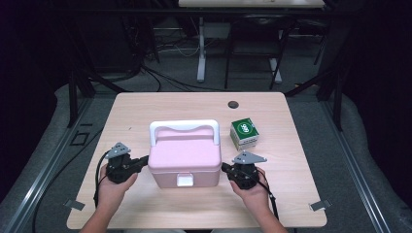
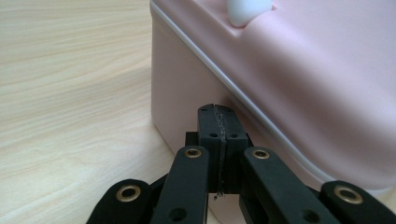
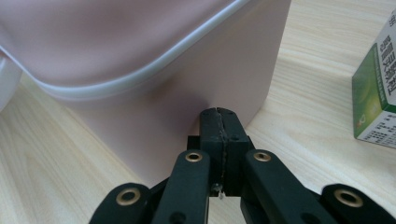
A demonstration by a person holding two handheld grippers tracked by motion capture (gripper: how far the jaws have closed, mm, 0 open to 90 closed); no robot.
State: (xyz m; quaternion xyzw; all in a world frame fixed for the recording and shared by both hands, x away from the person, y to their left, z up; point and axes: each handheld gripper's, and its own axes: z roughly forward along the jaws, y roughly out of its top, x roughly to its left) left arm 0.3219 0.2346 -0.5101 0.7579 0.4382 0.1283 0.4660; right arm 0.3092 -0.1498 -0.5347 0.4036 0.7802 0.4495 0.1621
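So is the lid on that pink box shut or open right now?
Shut. The lid sits flat on the pink box, its white seam line running unbroken along the side, and the white handle lies folded down.

a pale pink lidded box (image 1: pixel 184 158) with a white carry handle (image 1: pixel 183 127) folded flat across its lid sits upright near the middle of the counter (image 1: pixel 145 104), somewhat toward the near edge. its lid is shut, a thin white seam runs under the lid, and a small white latch (image 1: pixel 184 180) shows on the front wall.

The green-and-white carton (image 1: pixel 244 133) carries print too blurred, seemingly, to read.
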